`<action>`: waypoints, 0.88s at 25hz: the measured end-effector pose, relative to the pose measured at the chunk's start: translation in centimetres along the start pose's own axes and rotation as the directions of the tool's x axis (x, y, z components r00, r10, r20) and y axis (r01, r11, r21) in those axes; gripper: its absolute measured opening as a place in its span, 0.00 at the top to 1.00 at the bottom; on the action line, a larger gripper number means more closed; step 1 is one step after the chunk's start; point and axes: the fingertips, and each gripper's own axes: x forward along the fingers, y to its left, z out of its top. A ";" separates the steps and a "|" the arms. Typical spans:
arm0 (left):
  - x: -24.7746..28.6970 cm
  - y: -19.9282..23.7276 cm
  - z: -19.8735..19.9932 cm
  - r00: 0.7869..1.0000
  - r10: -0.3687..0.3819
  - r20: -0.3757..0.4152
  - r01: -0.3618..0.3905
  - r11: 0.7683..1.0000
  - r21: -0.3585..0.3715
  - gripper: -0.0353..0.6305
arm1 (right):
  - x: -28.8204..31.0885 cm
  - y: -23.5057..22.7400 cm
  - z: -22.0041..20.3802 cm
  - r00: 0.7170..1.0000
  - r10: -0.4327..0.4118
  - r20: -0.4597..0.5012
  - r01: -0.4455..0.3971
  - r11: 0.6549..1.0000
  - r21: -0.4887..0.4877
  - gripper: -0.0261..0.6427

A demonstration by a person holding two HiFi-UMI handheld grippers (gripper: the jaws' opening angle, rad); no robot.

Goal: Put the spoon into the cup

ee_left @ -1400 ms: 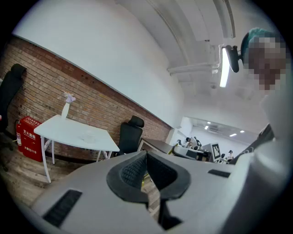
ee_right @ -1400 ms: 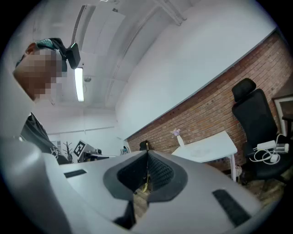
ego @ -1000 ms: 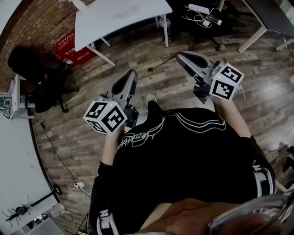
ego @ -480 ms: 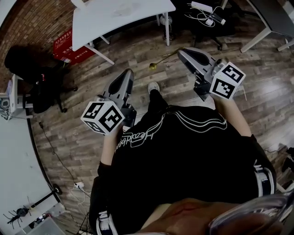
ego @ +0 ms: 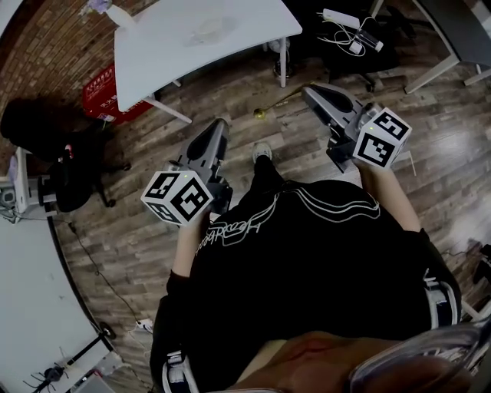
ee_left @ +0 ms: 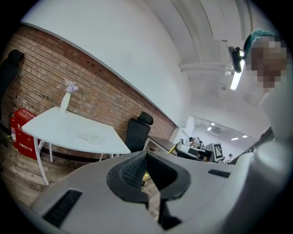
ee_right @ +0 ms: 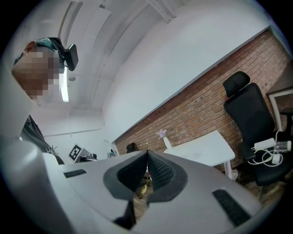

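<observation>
My right gripper [ego: 308, 90] is shut on the handle of a gold spoon [ego: 261, 113], whose bowl hangs out to the left over the wooden floor. In the right gripper view the spoon [ee_right: 143, 188] shows yellow through the gap behind the closed jaws. My left gripper [ego: 222, 123] is shut with nothing in it, level with the right one and apart from the spoon. A clear cup [ego: 209, 31] stands on the white table [ego: 253, 23] ahead; the left gripper view shows the cup [ee_left: 94, 135] too. Both grippers are held over the floor, short of the table.
A white vase with a flower [ego: 115, 14] stands at the table's far left corner. A red box [ego: 106, 90] lies under the table. Black office chairs stand at left [ego: 46, 134] and at the upper right [ego: 345, 46], near a power strip and cables [ego: 345, 27].
The table has come nearer and lower in the head view as the person steps toward it. Both grippers keep their pose, the spoon still held in the right one.
</observation>
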 end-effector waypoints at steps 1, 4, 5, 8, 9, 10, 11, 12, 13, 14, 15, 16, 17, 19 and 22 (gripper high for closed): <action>1.0 1.2 1.0 1.000 -0.001 -0.003 0.001 1.000 -0.004 0.94 | 1.2 -1.0 0.5 1.000 -0.010 0.000 0.010 1.000 0.006 0.96; 3.9 4.6 4.3 1.000 -0.011 -0.005 0.011 1.000 -0.009 0.94 | 4.8 -3.8 2.2 0.999 -0.034 0.003 0.034 0.999 0.023 0.96; 4.8 5.8 5.5 1.000 -0.017 -0.007 0.017 1.000 -0.008 0.94 | 6.0 -4.7 2.8 0.999 -0.041 0.004 0.041 0.999 0.024 0.96; 8.0 9.1 8.5 0.999 -0.038 -0.020 0.038 0.999 -0.003 0.94 | 9.6 -7.4 4.8 0.998 -0.064 0.017 0.064 0.998 0.021 0.96; 9.1 10.0 9.3 0.999 -0.046 -0.027 0.046 0.999 0.001 0.94 | 10.7 -8.2 5.5 0.997 -0.071 0.023 0.071 0.997 0.021 0.96; 10.2 10.9 10.2 0.998 -0.053 -0.033 0.054 0.999 0.004 0.94 | 11.7 -9.1 6.1 0.997 -0.078 0.028 0.078 0.997 0.020 0.96; 11.2 11.8 11.0 0.997 -0.061 -0.038 0.061 0.998 0.006 0.94 | 12.7 -10.0 6.6 0.996 -0.086 0.031 0.086 0.996 0.018 0.96; 12.1 12.7 11.8 0.997 -0.067 -0.042 0.067 0.998 0.007 0.94 | 13.8 -10.8 7.1 0.995 -0.094 0.034 0.094 0.995 0.017 0.96; 12.9 13.7 12.6 0.996 -0.072 -0.045 0.073 0.997 0.006 0.94 | 14.9 -11.6 7.6 0.994 -0.101 0.036 0.101 0.995 0.017 0.96; 13.7 14.6 13.3 0.996 -0.076 -0.049 0.076 0.997 0.004 0.94 | 15.9 -12.4 8.0 0.994 -0.107 0.038 0.106 0.994 0.019 0.96; 14.4 15.5 13.9 0.996 -0.078 -0.052 0.078 0.997 0.002 0.94 | 16.9 -13.0 8.3 0.993 -0.111 0.040 0.111 0.994 0.022 0.96; 15.0 16.3 14.4 0.995 -0.080 -0.055 0.080 0.997 0.001 0.94 | 17.7 -13.6 8.5 0.993 -0.116 0.039 0.115 0.993 0.025 0.96; 15.6 17.1 14.9 0.995 -0.081 -0.058 0.081 0.997 0.000 0.94 | 18.5 -14.2 8.6 0.992 -0.120 0.037 0.119 0.993 0.026 0.96; 16.6 18.4 15.6 0.994 -0.086 -0.062 0.086 0.996 -0.005 0.94 | 19.9 -15.3 8.8 0.991 -0.131 0.030 0.130 0.991 0.024 0.96; 17.9 20.1 16.3 0.993 -0.091 -0.071 0.090 0.996 -0.014 0.94 | 21.8 -16.9 9.0 0.989 -0.145 0.023 0.144 0.989 0.023 0.96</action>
